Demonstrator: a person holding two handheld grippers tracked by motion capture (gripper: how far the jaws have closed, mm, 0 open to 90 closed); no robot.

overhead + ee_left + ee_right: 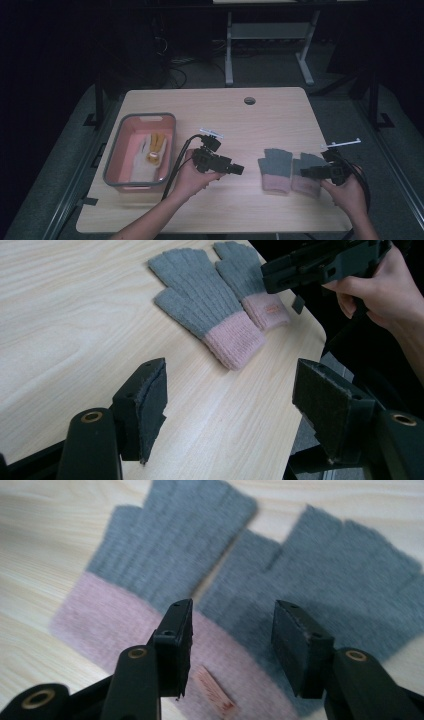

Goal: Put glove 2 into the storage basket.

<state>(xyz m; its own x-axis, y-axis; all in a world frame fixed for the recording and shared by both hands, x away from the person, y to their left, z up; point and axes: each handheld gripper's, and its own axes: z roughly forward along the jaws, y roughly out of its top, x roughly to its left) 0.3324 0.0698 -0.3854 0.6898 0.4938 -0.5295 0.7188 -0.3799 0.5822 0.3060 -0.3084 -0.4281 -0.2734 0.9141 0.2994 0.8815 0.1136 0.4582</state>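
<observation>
While two grey gloves with pink cuffs are lying side by side at the near right of the table [220, 110], the right gripper [306, 171] is hovering over the right glove [306, 176], just above its cuff. In the right gripper view its jaws are standing partly apart with nothing pinched between them, the pads framing the pink cuff and a small tag [215, 692] sewn on it; whether the pads are touching the knit is hard to tell, as that view is a little blurred. The left glove [276, 169] is lying flat just beside its partner, fingers pointing toward the far edge, the two cuffs seeming to overlap slightly.

The left gripper [239, 169] is waiting to the left of the gloves, aimed at them, held in the left hand [192, 175]. Its jaws are standing wide apart and are holding nothing, with bare wood between the pads in the left gripper view. The right hand [347, 192] is gripping its tool at the near right edge.

Farther left, a grey-rimmed pink bin [116, 150] is sitting on the table, holding a white and yellow glove [150, 152]
</observation>
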